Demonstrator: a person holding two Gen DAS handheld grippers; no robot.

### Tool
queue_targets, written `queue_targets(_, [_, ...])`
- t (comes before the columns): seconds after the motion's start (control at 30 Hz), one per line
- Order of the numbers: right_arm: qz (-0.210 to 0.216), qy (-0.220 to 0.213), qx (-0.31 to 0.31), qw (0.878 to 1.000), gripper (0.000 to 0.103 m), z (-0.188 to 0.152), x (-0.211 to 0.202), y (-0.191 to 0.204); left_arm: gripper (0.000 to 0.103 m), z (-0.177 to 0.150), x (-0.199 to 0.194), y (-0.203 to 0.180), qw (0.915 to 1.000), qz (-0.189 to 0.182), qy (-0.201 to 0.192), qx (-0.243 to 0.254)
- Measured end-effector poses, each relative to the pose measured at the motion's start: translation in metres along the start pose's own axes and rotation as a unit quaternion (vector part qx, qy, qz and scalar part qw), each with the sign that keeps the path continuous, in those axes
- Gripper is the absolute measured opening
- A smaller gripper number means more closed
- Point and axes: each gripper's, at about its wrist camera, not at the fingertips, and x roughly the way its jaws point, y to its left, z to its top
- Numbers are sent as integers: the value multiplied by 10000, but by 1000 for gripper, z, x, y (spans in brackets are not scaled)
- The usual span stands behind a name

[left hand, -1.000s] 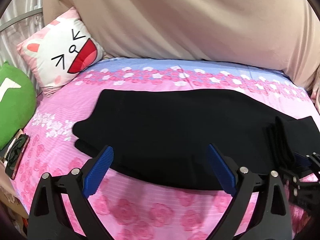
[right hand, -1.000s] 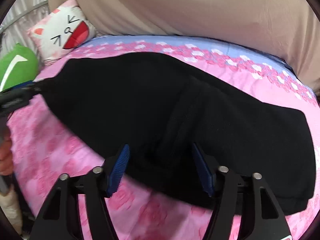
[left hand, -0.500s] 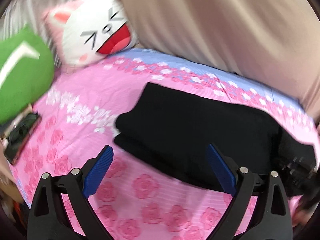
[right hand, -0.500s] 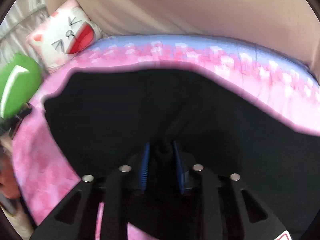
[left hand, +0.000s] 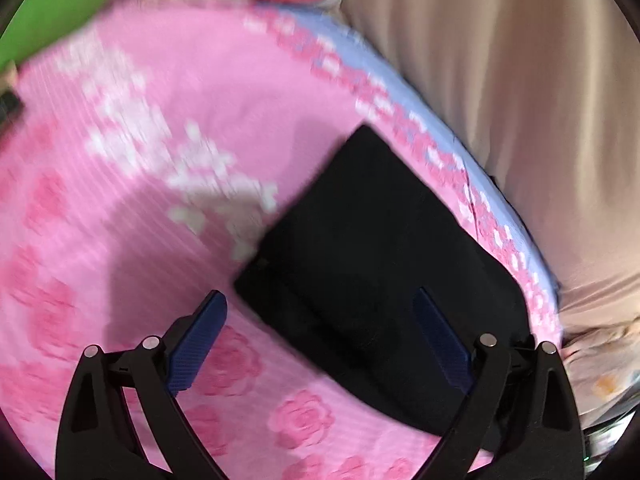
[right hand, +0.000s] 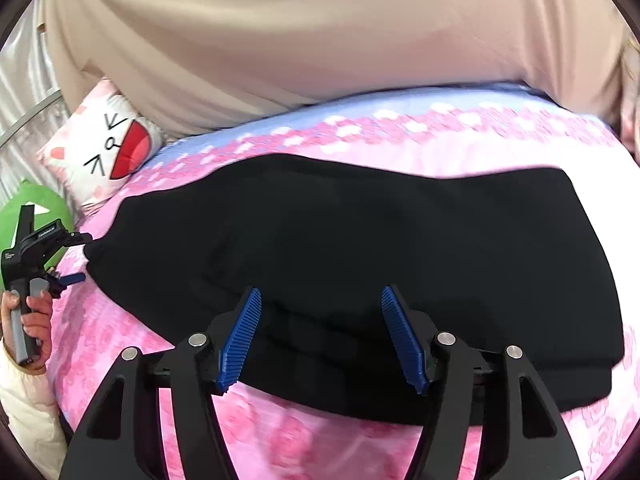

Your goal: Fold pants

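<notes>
Your right gripper (right hand: 320,338) is nearer: its blue ribbed fingers (right hand: 240,344) stand wide apart and empty, straddling the near edge of the black folded fabric pants (right hand: 360,248), whose long axis runs crosswise ahead of them. Your left gripper (left hand: 328,344), also spread and empty, sits off the pants' left end, with the corner just ahead and right of its left finger. Beyond lies the pink flowered bedsheet (right hand: 400,136).

Left wrist view: heavy motion blur across the pink rose-print bedsheet (left hand: 120,240); its white flower marks are smeared into streaks. Black folded fabric pants (left hand: 380,272) read as a flat dark mass with soft edges and almost no texture. A soft grey shadow lies on the sheet just left of them.

Right wrist view: sharper, with even, diffuse, bright light. Mild blur remains on the sheet (right hand: 280,440) in the foreground. No glare.

Both views: strong fisheye bending and dark vignette corners. Beige draped curtain (right hand: 320,32) evenly lit.
</notes>
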Motion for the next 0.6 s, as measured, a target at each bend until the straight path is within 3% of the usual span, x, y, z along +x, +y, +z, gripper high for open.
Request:
queue_targets(0.1, [71,-86,142,9998,67,-3,-6,-10,67,-1,0,-10,9993,347,-102,57])
queue_targets(0.13, [71,-119,168,9998,69,-2,-7,-10,40,-1,-3,-14,9984,508,-220,106])
queue_targets(0.17, [87,-156,226,9996,69,-2,-8,-13,19,0,-5,-18,9978,577,-282,147])
queue_targets(0.27, [222,-199,365,9989,69,-2,-10,-19,16,1,-21,-41,9975,401,-465,342])
queue_targets(0.4, [385,-279,515,9975,69,-2,-12,-26,16,-12,-57,-114,9877,280,-920,1234])
queue_targets(0.5, [503,-340,643,9961,69,-2,-15,-32,16,-41,-84,-188,9695,25,-1242,2113])
queue_targets(0.6, [628,-443,731,9944,69,-3,-21,-38,16,-84,-93,-260,9469,-314,-1295,2925])
